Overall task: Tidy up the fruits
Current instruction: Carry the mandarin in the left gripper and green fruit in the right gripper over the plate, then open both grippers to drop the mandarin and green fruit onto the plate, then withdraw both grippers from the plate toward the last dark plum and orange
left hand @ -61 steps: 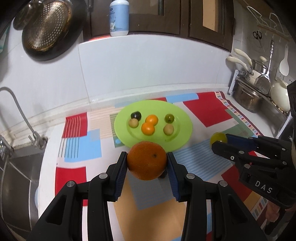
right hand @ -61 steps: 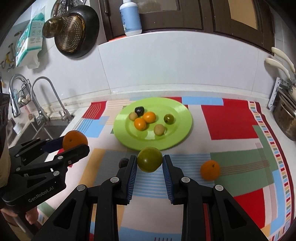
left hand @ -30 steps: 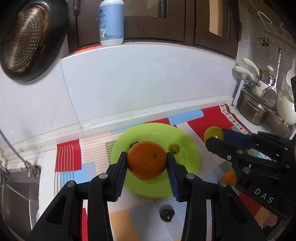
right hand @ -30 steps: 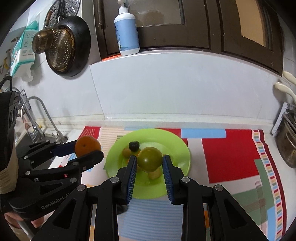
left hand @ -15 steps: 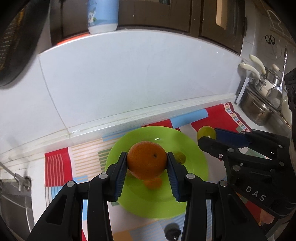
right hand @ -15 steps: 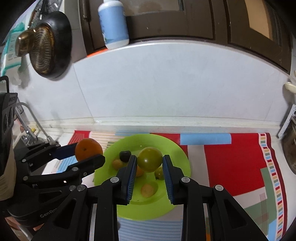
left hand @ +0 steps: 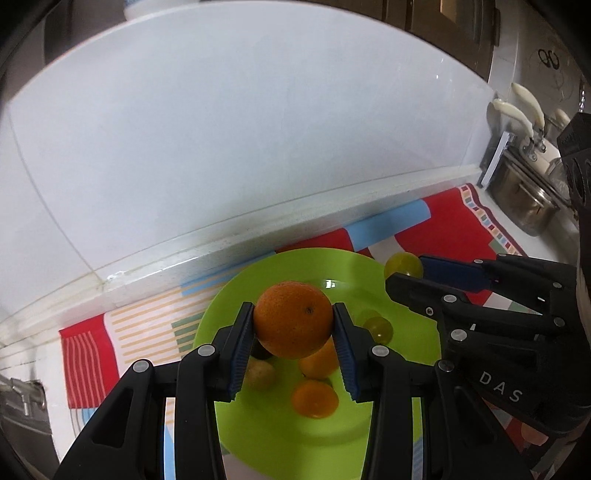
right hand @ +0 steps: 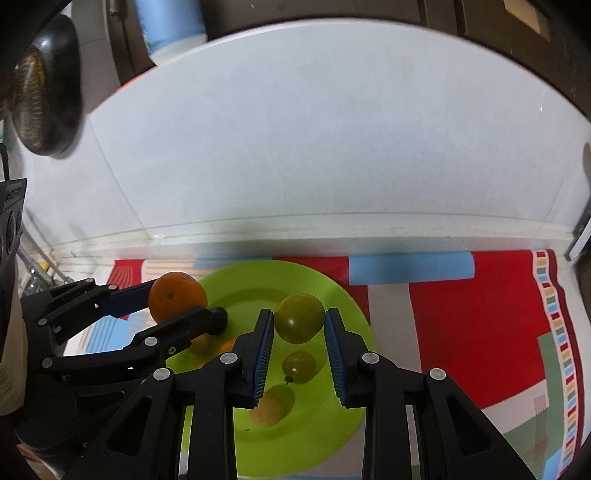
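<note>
My left gripper (left hand: 293, 325) is shut on a large orange (left hand: 293, 319) and holds it above the left half of a lime-green plate (left hand: 402, 354). My right gripper (right hand: 299, 325) is shut on a round green fruit (right hand: 299, 322) above the right half of the same plate (right hand: 343, 439). The orange also shows in the right wrist view (right hand: 178, 297), and the green fruit in the left wrist view (left hand: 403, 266). On the plate lie small oranges (left hand: 314, 398), a small green fruit (right hand: 299, 366), a tan fruit (right hand: 266, 410) and a dark fruit (right hand: 218, 320).
The plate sits on a patchwork mat (right hand: 480, 295) on the counter, close to the white backsplash (left hand: 258, 129). Pots and utensils (left hand: 524, 199) stand at the right. A pan (right hand: 40, 92) hangs at the upper left and a soap bottle (right hand: 170, 26) stands on the ledge.
Both grippers have moved forward and lower over the plate, each still holding its fruit. The plate now fills more of both views.
</note>
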Demonstrator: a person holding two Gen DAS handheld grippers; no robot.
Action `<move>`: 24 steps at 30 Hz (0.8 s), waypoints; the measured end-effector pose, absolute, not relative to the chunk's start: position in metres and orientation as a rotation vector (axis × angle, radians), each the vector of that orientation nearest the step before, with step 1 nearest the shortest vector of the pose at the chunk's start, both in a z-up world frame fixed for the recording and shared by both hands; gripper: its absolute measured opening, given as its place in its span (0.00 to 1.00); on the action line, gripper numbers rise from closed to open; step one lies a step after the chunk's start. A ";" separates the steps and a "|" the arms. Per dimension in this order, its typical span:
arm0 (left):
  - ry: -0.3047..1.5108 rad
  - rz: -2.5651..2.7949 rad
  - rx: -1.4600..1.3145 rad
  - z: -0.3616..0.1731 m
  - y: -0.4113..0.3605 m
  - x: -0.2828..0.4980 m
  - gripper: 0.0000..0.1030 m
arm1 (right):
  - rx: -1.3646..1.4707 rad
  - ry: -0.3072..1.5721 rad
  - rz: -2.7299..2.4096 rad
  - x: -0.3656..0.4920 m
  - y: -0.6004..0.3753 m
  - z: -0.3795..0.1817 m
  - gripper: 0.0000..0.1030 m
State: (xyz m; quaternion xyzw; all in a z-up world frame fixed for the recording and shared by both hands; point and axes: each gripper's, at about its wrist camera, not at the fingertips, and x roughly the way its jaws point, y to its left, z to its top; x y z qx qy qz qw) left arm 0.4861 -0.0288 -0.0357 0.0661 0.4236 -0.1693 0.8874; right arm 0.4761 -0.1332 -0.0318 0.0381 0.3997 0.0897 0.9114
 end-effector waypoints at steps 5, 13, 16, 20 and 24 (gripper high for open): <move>0.906 -0.364 0.135 -0.050 -0.029 0.498 0.40 | 0.081 0.861 0.181 0.487 -0.133 -0.045 0.29; 0.921 -0.381 0.139 -0.058 -0.029 0.506 0.40 | 0.092 0.891 0.171 0.497 -0.135 -0.057 0.29; 0.926 -0.382 0.138 -0.058 -0.028 0.505 0.42 | 0.104 0.895 0.175 0.498 -0.136 -0.058 0.29; 0.892 -0.364 0.160 -0.051 -0.027 0.499 0.53 | 0.100 0.889 0.172 0.496 -0.137 -0.055 0.30; 0.869 -0.340 0.167 -0.042 -0.024 0.490 0.53 | 0.106 0.871 0.167 0.488 -0.142 -0.049 0.35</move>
